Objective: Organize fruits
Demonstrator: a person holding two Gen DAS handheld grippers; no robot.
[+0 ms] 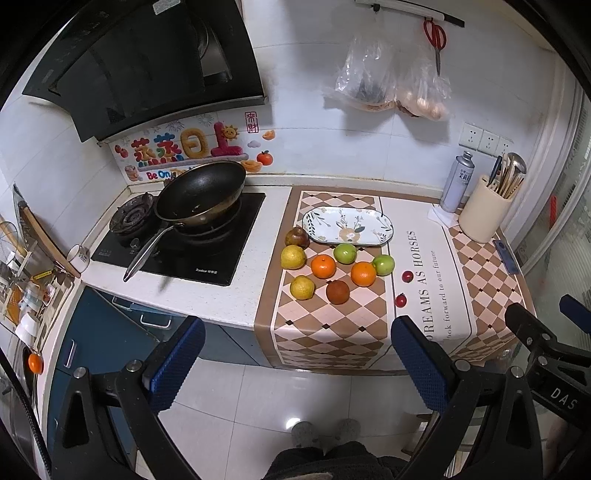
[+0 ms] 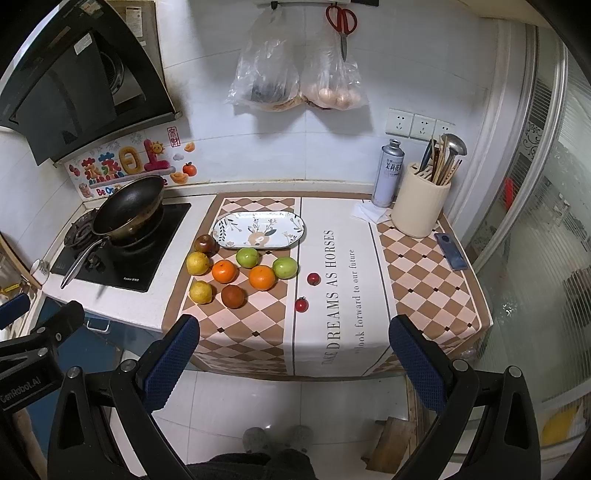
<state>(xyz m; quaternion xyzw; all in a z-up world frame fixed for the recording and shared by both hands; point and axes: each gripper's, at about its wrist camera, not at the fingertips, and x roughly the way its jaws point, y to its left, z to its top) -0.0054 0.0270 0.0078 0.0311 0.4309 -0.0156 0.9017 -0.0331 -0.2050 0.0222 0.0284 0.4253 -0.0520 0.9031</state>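
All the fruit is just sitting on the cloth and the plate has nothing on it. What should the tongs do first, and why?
Probably bring the open right tongs forward to the small red fruit nearest the edge. Both tongs are empty and held back from the counter, the oval flowered plate holds nothing, and that fruit lies apart from the others, closest to the right tongs.

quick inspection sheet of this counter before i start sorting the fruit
surface: checkered mat over the counter, right of the stove
job's things: oval plate bare; eight fruits loose before it; two small red fruits apart, on the mat's white band
clutter: wok, spray can, utensil pot, phone
grippers: left gripper and right gripper open, short of the counter, holding nothing
cables: nothing seen
surroundings: hood, scissors and bags on the wall, sockets
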